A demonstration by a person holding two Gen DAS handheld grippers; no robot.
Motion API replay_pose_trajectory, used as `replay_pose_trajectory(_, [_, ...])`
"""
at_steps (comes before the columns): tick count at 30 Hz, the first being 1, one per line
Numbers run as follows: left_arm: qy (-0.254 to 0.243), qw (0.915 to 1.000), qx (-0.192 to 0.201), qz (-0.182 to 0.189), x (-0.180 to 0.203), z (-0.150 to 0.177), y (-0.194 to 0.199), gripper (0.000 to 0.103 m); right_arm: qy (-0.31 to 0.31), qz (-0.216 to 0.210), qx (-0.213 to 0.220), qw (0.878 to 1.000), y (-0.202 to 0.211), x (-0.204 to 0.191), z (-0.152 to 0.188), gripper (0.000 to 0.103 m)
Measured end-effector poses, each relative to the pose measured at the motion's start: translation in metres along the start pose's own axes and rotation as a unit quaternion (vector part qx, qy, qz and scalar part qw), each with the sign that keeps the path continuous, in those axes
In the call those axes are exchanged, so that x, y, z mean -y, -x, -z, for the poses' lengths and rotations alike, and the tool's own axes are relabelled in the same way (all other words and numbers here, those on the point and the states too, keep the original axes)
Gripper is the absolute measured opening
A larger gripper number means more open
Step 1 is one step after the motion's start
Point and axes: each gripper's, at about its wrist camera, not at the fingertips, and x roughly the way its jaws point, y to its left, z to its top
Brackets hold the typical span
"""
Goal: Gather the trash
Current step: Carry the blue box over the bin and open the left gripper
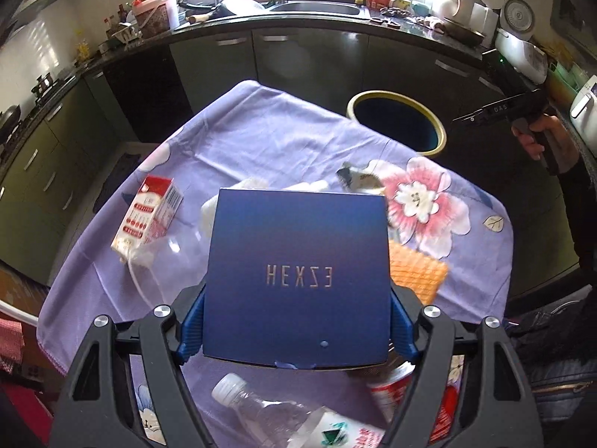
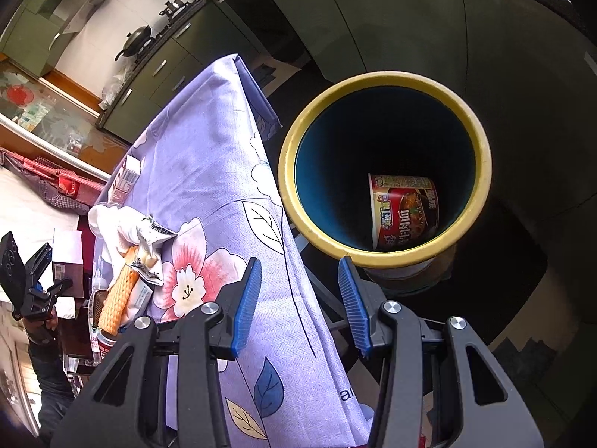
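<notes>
My left gripper (image 1: pixel 296 330) is shut on a dark blue "HEXZE" box (image 1: pixel 296 272) and holds it above the purple flowered tablecloth (image 1: pixel 261 138). A yellow-rimmed trash bin (image 1: pixel 397 121) stands beyond the table's far right edge. In the right wrist view the bin (image 2: pixel 384 254) holds a red instant noodle cup (image 2: pixel 405 211). My right gripper (image 2: pixel 300 298) is open and empty, over the table edge next to the bin. It also shows at the right of the left wrist view (image 1: pixel 462 118). A red and white carton (image 1: pixel 147 216), a clear bottle (image 1: pixel 261 410) and an orange waffle piece (image 1: pixel 418 270) lie on the cloth.
A crumpled wrapper (image 1: pixel 358 179), white tissue (image 2: pixel 112 224) and a red cup (image 1: pixel 391 392) also lie on the cloth. Dark cabinets (image 1: pixel 306 63) and a cluttered counter with a sink (image 1: pixel 317 7) run behind the table.
</notes>
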Motion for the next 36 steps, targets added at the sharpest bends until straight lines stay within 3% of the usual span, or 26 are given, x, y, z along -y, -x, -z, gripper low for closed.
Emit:
replay_pose_trajectory(8, [-0.063,0.9957,0.006,0.068,0.091,-0.11,-0.042,0.074,-0.012,-0.005,0.057,0.998,0.054,0.041,0.022,0.044])
replay_pose_trajectory(15, [-0.094,0.9903,-0.037,0.096,0.158,-0.204,-0.146,0.074,-0.046,-0.004,0.082,0.996,0.087,0.095,0.053,0.044])
replay_pose_trajectory(20, [-0.086,0.9896,-0.067,0.093,0.185,-0.242,-0.22,0.075,-0.072,-0.003,0.09,0.993,0.099,0.123,0.066,0.044])
replay_pose_trajectory(24, [-0.066,0.9902,-0.088,0.086,0.192,-0.255,-0.254,0.075,-0.086,-0.002,0.089,0.992,0.1,0.139,0.069,0.044])
replay_pose_trajectory(29, [-0.053,0.9925,-0.07,0.086,0.184,-0.255,-0.237,0.08,-0.084,-0.004,0.084,0.993,0.095,0.142,0.066,0.044])
replay_pose_trajectory(36, [-0.017,0.9949,0.025,0.096,0.146,-0.219,-0.134,0.089,-0.052,-0.014,0.062,0.997,0.073,0.115,0.056,0.044])
